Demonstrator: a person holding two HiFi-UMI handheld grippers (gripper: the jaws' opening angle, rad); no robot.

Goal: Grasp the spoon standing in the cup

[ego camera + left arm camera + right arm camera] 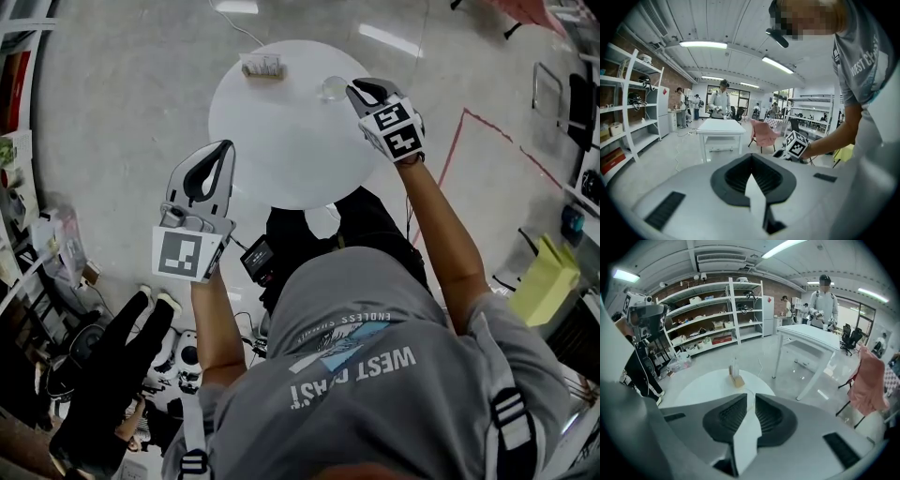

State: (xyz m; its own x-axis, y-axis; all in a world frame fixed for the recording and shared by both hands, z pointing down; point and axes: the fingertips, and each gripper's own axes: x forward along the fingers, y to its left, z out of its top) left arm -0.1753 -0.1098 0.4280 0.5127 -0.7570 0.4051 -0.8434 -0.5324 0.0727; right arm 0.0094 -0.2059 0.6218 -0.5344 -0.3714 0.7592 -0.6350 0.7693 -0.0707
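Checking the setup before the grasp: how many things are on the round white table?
2. A small wooden holder near the table's far edge, and a clear cup beside the right gripper. The gripper may hide more.

Legible print is confined to the person's grey T-shirt [394, 394]. In the head view it appears upside down across the chest. A small arched line reads "ENDLESS SUMMER", its last letters faint. Beside it, larger white capitals read "WEST" clearly, then a second word only partly legible, apparently "COAST". In the left gripper view the same T-shirt [867, 61] shows "WEST C", the rest cut off by a fold. Forward of the T-shirt, the marker cube [187, 253] of the left gripper [228, 146] and the marker cube [398, 129] of the right gripper [352, 86] carry black-and-white square code patterns, with no letters or numerals. No other print is readable.
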